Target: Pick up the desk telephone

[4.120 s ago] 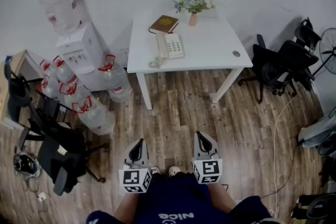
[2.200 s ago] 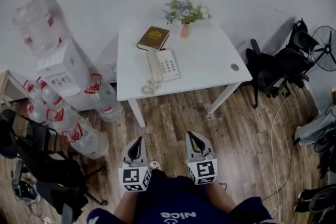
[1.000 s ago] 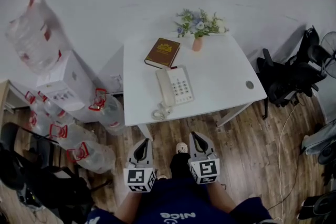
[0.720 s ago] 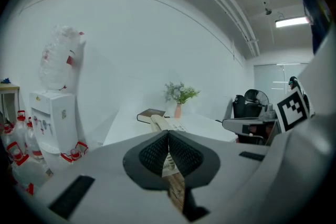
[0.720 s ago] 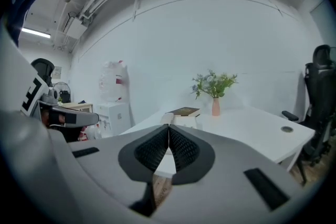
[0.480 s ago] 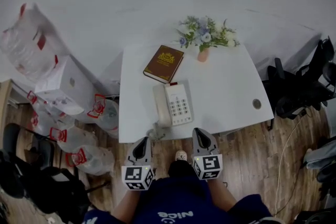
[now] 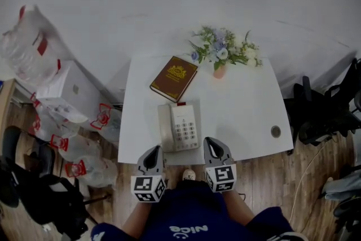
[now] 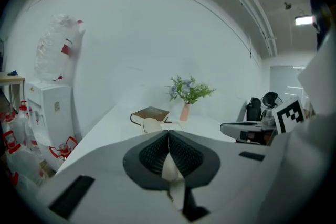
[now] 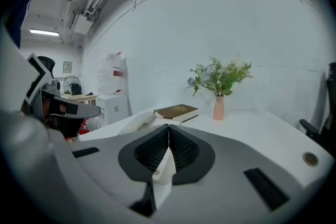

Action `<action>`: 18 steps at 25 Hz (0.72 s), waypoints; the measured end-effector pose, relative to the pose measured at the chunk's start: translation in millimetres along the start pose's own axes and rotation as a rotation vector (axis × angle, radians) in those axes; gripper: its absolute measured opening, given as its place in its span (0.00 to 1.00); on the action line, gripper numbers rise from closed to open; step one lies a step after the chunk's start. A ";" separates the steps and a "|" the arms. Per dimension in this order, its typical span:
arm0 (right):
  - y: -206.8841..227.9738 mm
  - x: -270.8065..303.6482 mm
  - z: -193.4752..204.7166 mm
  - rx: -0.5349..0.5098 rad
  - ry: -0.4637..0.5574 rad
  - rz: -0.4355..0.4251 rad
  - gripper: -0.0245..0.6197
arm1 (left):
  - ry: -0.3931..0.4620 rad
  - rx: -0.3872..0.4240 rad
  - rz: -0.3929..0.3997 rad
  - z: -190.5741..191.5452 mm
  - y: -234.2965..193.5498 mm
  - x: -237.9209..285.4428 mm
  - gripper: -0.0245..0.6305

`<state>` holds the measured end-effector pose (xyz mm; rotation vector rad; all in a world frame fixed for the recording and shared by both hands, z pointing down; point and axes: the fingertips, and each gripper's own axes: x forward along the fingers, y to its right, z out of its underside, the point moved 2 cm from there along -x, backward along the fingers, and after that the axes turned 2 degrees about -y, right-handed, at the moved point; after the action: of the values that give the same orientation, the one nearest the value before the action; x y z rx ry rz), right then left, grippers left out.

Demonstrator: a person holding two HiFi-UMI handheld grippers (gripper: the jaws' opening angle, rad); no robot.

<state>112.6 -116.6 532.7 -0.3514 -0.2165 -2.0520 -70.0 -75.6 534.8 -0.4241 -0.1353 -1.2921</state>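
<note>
Lying on the white table (image 7: pixel 242 104), the desk telephone (image 7: pixel 179 127) is close to the near edge. Its handset (image 7: pixel 165 128) rests on the left part and the keypad is at the right. The left gripper (image 7: pixel 155 149) is at the table edge, just in front of the telephone's near left corner, and the right gripper (image 7: pixel 210 141) is just beside its near right corner. Both claws are clenched, pad against pad, with nothing between them. Behind the telephone lies a brown book (image 7: pixel 174 78). Next to it a small pink vase (image 7: pixel 219 71) holds a bunch of flowers (image 7: pixel 223 51). Left of the table a white water dispenser (image 7: pixel 67 87) carries a large upturned bottle (image 7: pixel 28 36). More water bottles (image 7: pixel 96 171) with red handles lie near it on the floor; I cannot tell if they contain water.
</note>
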 end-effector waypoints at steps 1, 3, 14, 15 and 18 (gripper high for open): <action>4.3 2.7 -0.3 -0.004 -0.003 -0.006 0.07 | -0.001 -0.004 -0.004 -0.2 2.5 4.9 0.06; 11.5 7.3 -0.3 -0.004 -0.008 -0.018 0.07 | -0.003 -0.008 -0.013 0.4 6.5 12.0 0.06; 17.1 17.8 -2.3 0.004 -0.031 -0.052 0.07 | -0.024 -0.044 -0.004 1.9 8.1 29.7 0.06; 15.2 19.1 -2.3 0.004 -0.033 -0.054 0.07 | -0.029 -0.046 0.002 2.5 7.0 30.7 0.06; 8.9 22.3 -0.9 0.003 -0.046 -0.055 0.07 | -0.044 -0.054 0.015 5.0 2.2 32.9 0.06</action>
<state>110.0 -139.5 539.4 -0.3945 -0.2597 -2.0990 -58.0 -102.9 549.8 -0.4991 -0.1341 -1.2744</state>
